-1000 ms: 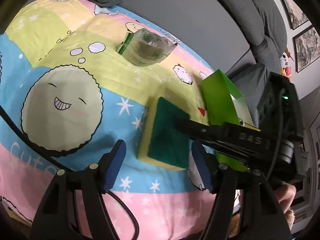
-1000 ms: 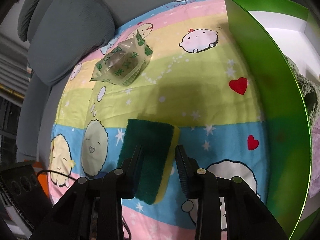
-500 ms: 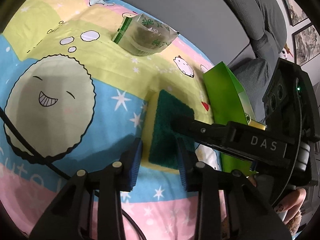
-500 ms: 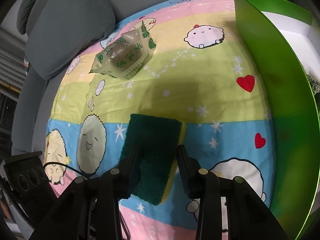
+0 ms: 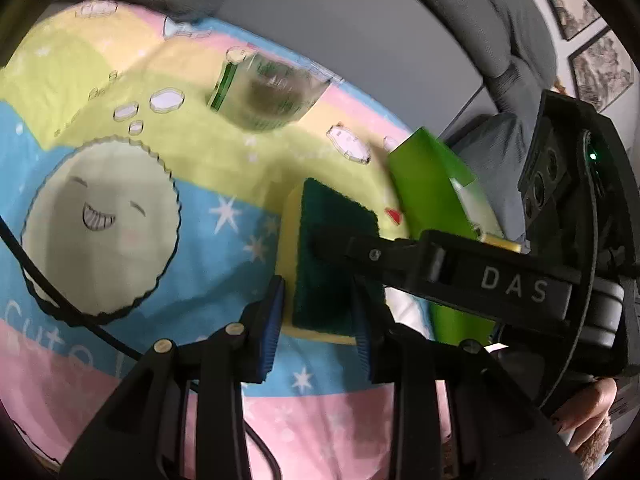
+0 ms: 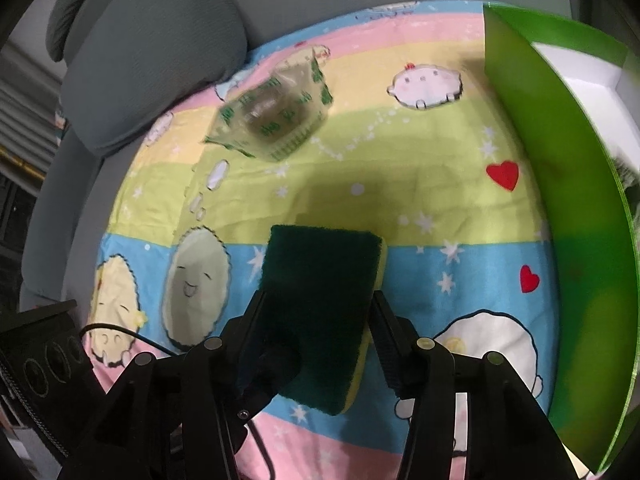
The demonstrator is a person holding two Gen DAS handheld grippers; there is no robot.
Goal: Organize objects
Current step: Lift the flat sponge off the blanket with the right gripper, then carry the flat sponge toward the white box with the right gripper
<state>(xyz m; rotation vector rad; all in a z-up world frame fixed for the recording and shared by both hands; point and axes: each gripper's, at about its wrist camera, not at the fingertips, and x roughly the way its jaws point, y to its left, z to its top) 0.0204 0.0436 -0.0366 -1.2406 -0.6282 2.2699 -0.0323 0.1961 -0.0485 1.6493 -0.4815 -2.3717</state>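
A yellow sponge with a dark green scouring top [image 5: 332,256] [image 6: 320,300] is held above the cartoon-print cloth [image 5: 120,184] [image 6: 440,184]. My left gripper [image 5: 320,312] is shut on its near end, blue pads against both sides. My right gripper [image 6: 320,320] also clamps it across its width; its black finger crosses the left wrist view [image 5: 400,252]. A clear packet with green print [image 5: 268,96] [image 6: 276,120] lies farther back on the cloth. A green box [image 5: 436,196] [image 6: 560,200] with a white inside stands to the right.
Grey sofa cushions [image 6: 148,52] [image 5: 360,20] border the cloth at the back. A black cable [image 5: 60,300] runs across the cloth on the left. Framed pictures [image 5: 596,68] hang on the wall at right. The person's hand [image 5: 588,404] shows at lower right.
My left gripper closed from wide open onto the sponge's near end. The sponge has risen off the cloth and tilted, still held by the right gripper. Both views shifted slightly.
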